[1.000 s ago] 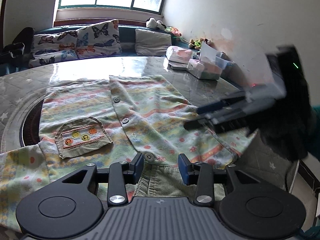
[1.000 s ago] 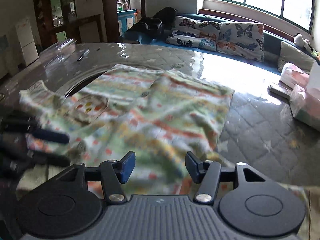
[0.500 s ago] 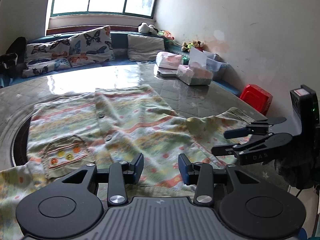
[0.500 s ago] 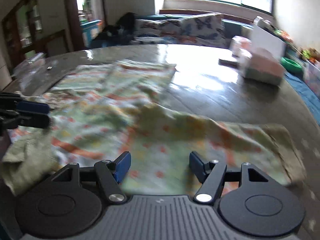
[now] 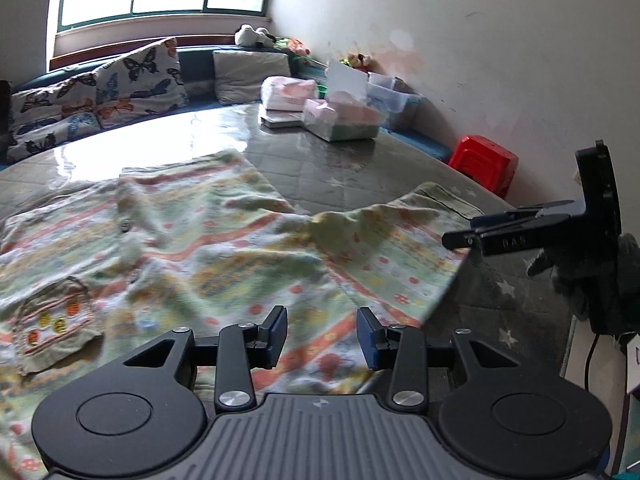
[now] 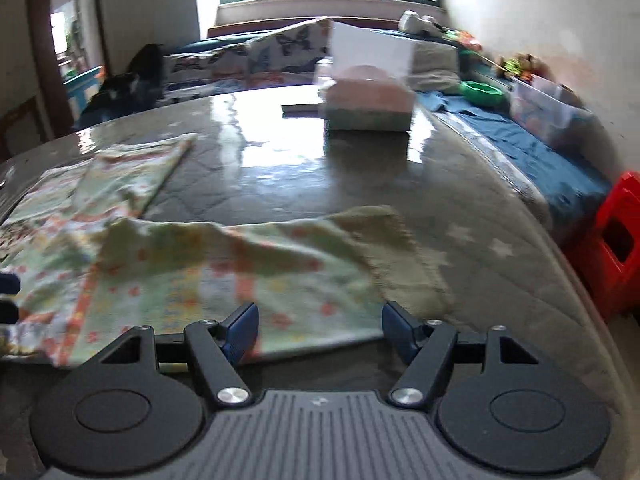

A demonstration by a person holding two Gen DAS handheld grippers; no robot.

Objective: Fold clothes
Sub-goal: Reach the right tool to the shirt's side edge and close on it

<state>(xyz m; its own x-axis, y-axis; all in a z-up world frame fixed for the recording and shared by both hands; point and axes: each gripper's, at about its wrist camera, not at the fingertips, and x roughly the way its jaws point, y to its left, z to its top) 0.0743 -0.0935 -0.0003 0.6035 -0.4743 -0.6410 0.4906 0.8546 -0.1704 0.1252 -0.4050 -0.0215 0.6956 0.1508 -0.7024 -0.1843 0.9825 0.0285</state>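
Left wrist view: we see the shirt point(image 5: 192, 248) spread rumpled on the tabletop point(image 5: 352, 168), pocket point(image 5: 56, 320) near left, one sleeve point(image 5: 408, 232) lying out to the right. Our left gripper point(image 5: 322, 334) hangs above the shirt's near edge, jaws apart, holding nothing. Right gripper point(image 5: 476, 230) is side-on by the sleeve edge; gap unclear here.

Right wrist view: right gripper point(image 6: 320, 330) is spread wide and empty over the sleeve point(image 6: 280, 264). A tissue box point(image 6: 368, 104) sits farther back.

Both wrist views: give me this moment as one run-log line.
task: fold clothes | shirt: spread on table, unfolded | left gripper: open, over shirt | right gripper: open, at sleeve | nothing held
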